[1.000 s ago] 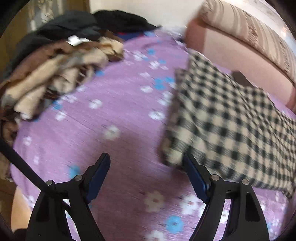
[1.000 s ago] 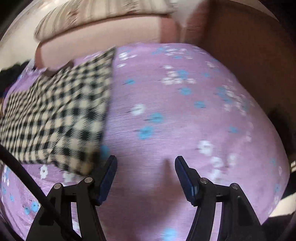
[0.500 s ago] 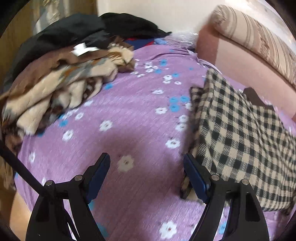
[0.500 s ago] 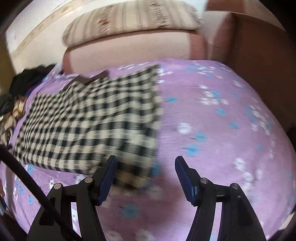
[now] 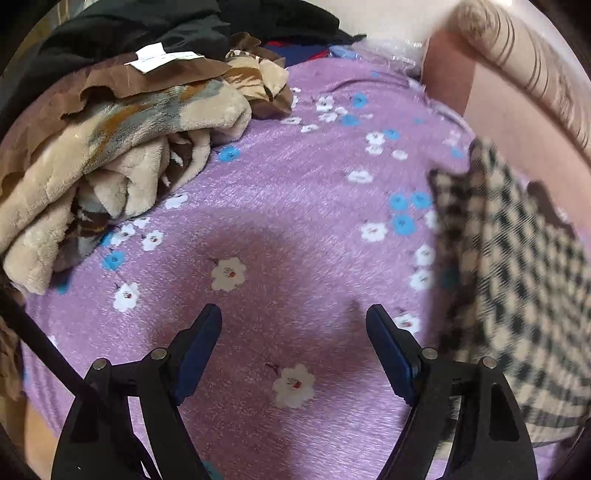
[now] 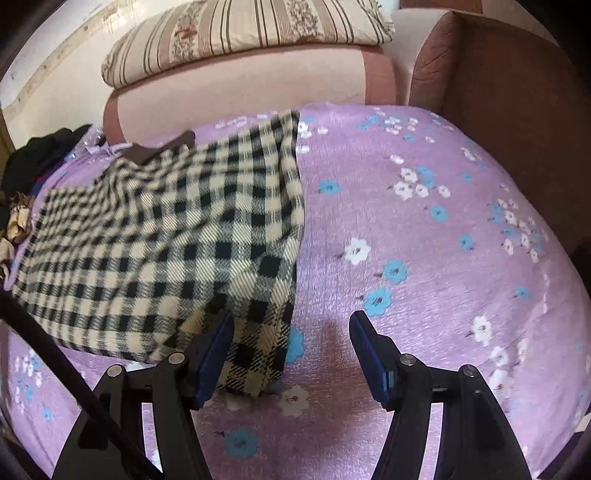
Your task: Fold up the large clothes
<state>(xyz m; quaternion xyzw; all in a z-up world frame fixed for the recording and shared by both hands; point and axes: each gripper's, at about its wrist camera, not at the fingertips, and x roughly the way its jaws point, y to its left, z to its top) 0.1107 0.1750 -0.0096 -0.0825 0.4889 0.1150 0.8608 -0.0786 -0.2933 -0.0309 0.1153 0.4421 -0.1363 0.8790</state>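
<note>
A folded black-and-cream checked garment (image 6: 162,236) lies flat on the purple flowered bedspread (image 6: 424,236). Its near right corner reaches between the fingers of my right gripper (image 6: 291,332), which stands open, the pads not pressing on the cloth. In the left wrist view the same checked garment (image 5: 517,280) lies at the right. My left gripper (image 5: 294,325) hangs open over bare bedspread (image 5: 280,206) to the left of the garment, with nothing between its fingers.
A heap of brown and beige plush clothes (image 5: 122,147) and dark garments (image 5: 147,26) fills the left side of the bed. A striped pillow (image 6: 243,40) rests on a pink cushion (image 6: 240,85) at the back. A brown wooden board (image 6: 509,96) borders the right.
The left gripper has slid left, off the checked garment's edge and towards the plush heap. The right gripper has swung left, so the garment's corner now lies between its fingers.
</note>
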